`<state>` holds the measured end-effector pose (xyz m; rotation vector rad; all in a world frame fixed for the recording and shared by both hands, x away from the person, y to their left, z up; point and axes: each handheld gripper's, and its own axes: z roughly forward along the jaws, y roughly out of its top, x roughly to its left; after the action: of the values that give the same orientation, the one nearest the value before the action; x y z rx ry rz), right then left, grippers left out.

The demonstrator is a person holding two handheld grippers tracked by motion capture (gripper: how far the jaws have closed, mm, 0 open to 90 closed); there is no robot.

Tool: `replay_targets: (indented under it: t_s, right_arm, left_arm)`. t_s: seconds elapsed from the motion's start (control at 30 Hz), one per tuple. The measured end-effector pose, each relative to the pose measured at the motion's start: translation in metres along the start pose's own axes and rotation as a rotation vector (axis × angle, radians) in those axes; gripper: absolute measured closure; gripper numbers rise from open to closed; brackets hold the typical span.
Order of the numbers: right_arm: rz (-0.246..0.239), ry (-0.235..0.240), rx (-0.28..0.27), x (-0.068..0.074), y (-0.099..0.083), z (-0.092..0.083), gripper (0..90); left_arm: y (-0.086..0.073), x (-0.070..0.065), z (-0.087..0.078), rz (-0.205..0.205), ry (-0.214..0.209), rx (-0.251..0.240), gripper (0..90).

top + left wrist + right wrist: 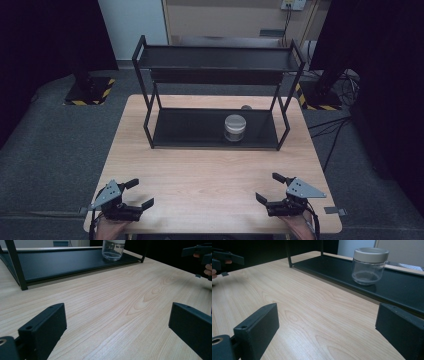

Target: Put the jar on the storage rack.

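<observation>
A clear glass jar (234, 127) with a pale lid stands upright on the lower shelf of a black two-tier metal rack (215, 130), right of the shelf's middle. The jar (113, 250) appears at the top of the left gripper view, and the jar (369, 265) sits at the upper right of the right gripper view. My left gripper (140, 193) rests near the table's front left corner, open, nothing between its jaws. My right gripper (267, 187) is near the front right, also open and empty. Both are well short of the rack.
The light wooden table (210, 175) lies bare between the grippers and the rack. The rack's upper shelf (215, 59) overhangs the lower one. A small round object (246, 107) lies on the table behind the rack. Dark floor and stands surround the table.
</observation>
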<state>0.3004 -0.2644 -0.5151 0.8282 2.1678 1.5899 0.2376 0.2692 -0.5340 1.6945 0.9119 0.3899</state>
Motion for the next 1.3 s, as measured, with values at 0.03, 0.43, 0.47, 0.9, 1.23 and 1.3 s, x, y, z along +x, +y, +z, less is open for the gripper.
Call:
replay_targets:
  t_s: [0.03, 0.43, 0.47, 0.9, 1.23, 1.3]
  right_arm:
    - [0.004, 0.004, -0.001, 0.000, -0.001, 0.000, 4.8]
    - [0.005, 0.009, -0.021, -0.002, -0.006, -0.002, 4.8]
    - [0.006, 0.011, -0.015, -0.003, -0.007, -0.001, 4.8]
    - [0.009, 0.042, 0.002, -0.003, -0.013, 0.002, 4.8]
    - [0.012, 0.042, 0.001, -0.003, -0.013, 0.002, 4.8]
    - [0.013, 0.042, 0.000, -0.004, -0.013, 0.002, 4.9]
  left_arm:
    - [0.000, 0.000, 0.000, 0.000, 0.001, 0.000, 0.3]
    - [0.000, -0.001, -0.001, 0.007, 0.005, -0.001, 0.2]
    - [0.000, -0.001, -0.001, 0.007, 0.006, -0.002, 0.2]
    - [0.000, -0.001, -0.001, 0.007, 0.010, -0.001, 0.3]
    - [0.001, -0.001, -0.001, 0.008, 0.010, -0.001, 0.2]
    - [0.001, -0.001, -0.001, 0.008, 0.010, -0.001, 0.2]
